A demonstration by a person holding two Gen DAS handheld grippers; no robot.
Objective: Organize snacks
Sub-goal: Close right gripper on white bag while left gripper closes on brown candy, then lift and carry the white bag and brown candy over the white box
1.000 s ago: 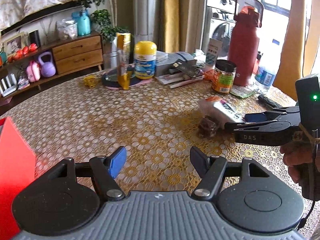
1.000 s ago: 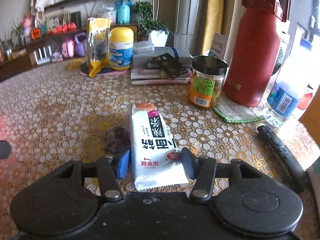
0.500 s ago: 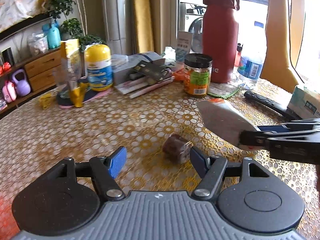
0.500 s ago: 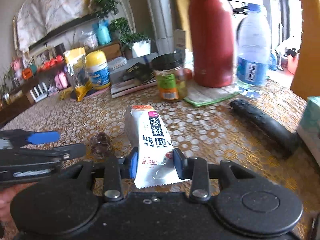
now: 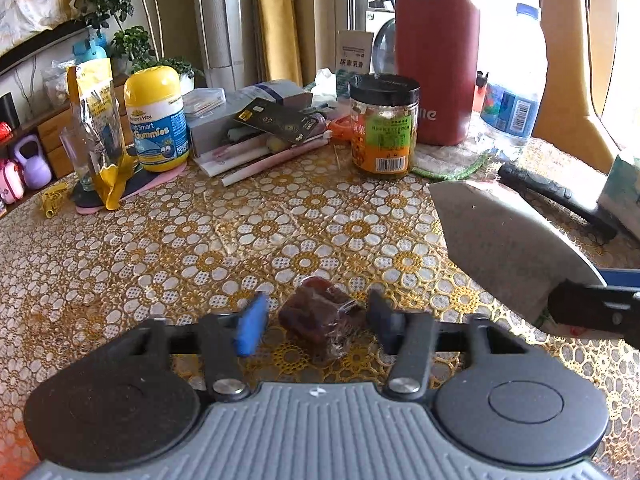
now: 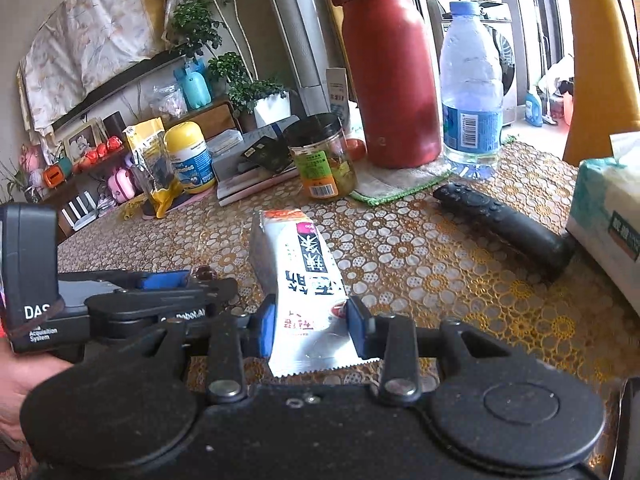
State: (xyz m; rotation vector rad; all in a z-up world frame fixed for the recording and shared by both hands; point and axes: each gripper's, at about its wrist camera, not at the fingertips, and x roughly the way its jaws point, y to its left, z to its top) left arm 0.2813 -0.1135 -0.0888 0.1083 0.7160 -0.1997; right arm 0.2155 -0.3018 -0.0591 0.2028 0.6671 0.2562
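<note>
Here, a lace-patterned tablecloth (image 5: 168,248) fronts a washing machine (image 6: 505,60).

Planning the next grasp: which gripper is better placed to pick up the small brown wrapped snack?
Left. The left gripper is open with the brown snack between its jaws on the table. The right gripper is shut on the white snack packet.

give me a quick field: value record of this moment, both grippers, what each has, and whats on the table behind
left gripper: open, fingers either side of the brown wrapped snack, not clamped
right gripper: shut on the white snack packet, lifted off the table
table: gold floral lace cover
behind: jar with black lid, red flask, water bottle, gummies bottle
right side: black remote, tissue pack
</note>
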